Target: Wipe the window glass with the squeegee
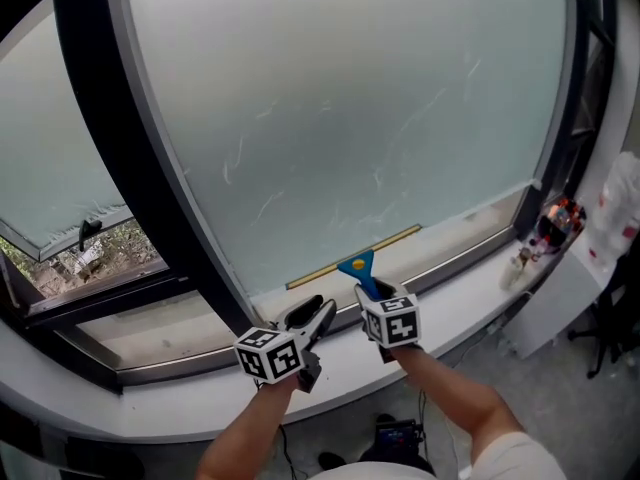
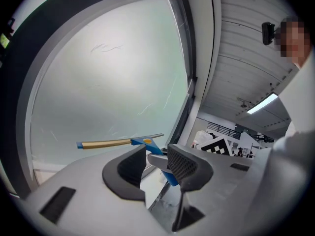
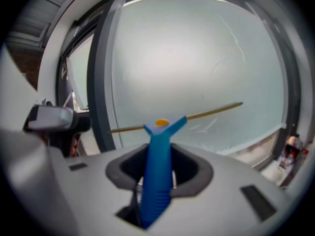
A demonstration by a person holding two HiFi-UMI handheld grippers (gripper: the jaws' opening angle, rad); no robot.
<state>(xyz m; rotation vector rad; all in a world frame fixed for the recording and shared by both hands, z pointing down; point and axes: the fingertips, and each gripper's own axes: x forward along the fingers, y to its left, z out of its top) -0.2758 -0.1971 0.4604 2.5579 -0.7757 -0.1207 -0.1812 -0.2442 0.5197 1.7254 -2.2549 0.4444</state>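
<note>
head view: high, steeply down | both gripper views: low, close — toward window glass [image 1: 350,118] (shared)

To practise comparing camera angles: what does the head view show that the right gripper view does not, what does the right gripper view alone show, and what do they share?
Head view only: the person's forearms and the marker cubes on both grippers. Right gripper view only: a close look at the right tongs shut on the handle of the squeegee. Both: the squeegee and the frosted glass.
</note>
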